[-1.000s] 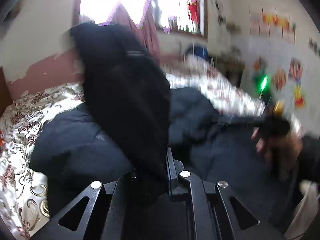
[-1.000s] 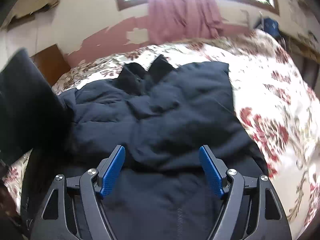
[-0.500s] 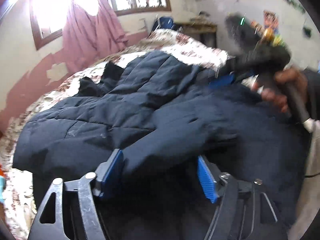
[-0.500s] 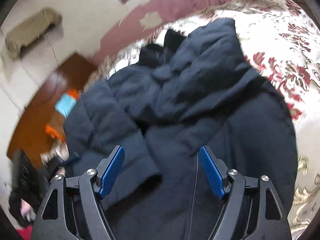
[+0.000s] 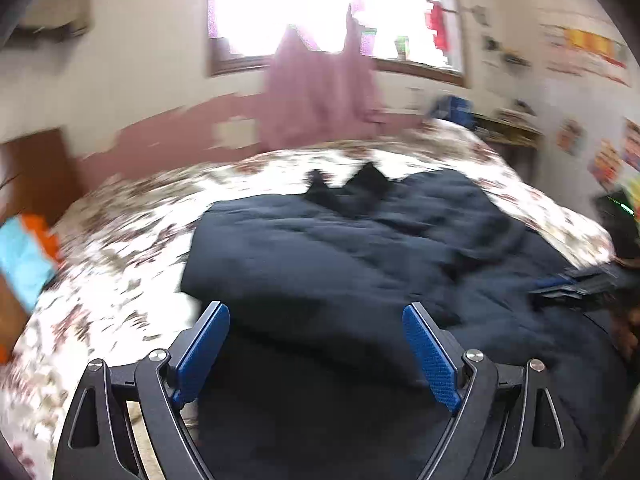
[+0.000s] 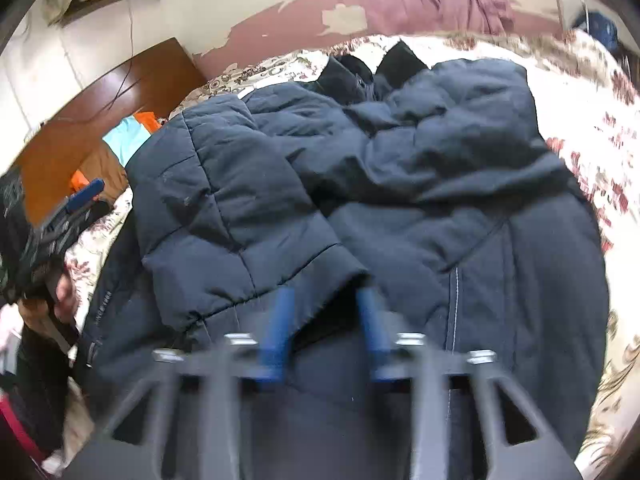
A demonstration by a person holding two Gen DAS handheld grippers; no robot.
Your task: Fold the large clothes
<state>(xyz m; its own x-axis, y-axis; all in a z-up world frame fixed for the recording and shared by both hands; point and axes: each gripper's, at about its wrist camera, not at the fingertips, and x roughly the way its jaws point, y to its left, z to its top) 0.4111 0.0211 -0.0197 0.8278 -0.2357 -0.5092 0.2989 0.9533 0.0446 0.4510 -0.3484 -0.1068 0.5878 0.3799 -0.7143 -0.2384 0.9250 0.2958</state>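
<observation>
A dark navy padded jacket lies spread on the flowered bed, its sleeves folded in over the body; it also shows in the right wrist view. My left gripper is open and empty, just above the jacket's near left part. My right gripper hovers over the near sleeve cuff; its jaws are blurred and stand partly closed with a gap, nothing clearly between them. The left gripper shows at the left edge of the right wrist view, the right gripper at the right edge of the left wrist view.
The flowered bedspread surrounds the jacket. A wooden headboard with orange and light blue items stands to the left. A window with a pink curtain is on the far wall.
My left gripper has let go of the sleeve it held up; the sleeve now lies folded on the jacket. My right gripper's jaws have narrowed from wide open and moved closer to the cuff.
</observation>
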